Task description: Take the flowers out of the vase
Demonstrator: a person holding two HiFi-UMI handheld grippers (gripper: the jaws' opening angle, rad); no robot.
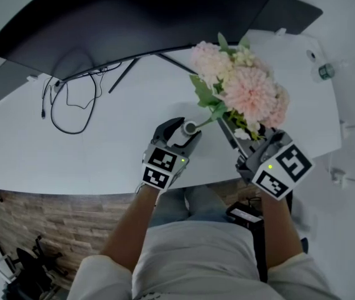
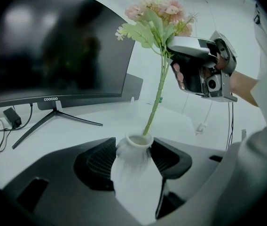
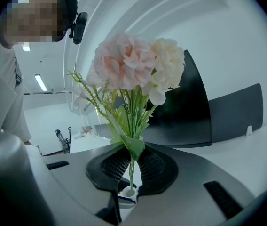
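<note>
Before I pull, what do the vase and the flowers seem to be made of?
Vase: matte white, probably ceramic or plastic; smooth, no glare, thick rounded rim. Flowers: likely artificial, fabric-like pink and cream petals with even, crisp edges; stem looks plastic, evenly pale green and straight.

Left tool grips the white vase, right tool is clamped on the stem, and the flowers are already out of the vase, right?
No, the flowers are not out: the left gripper view shows the stem running into the mouth of the vase. The left tool does grip the vase, and the right tool is clamped on the stem.
</note>
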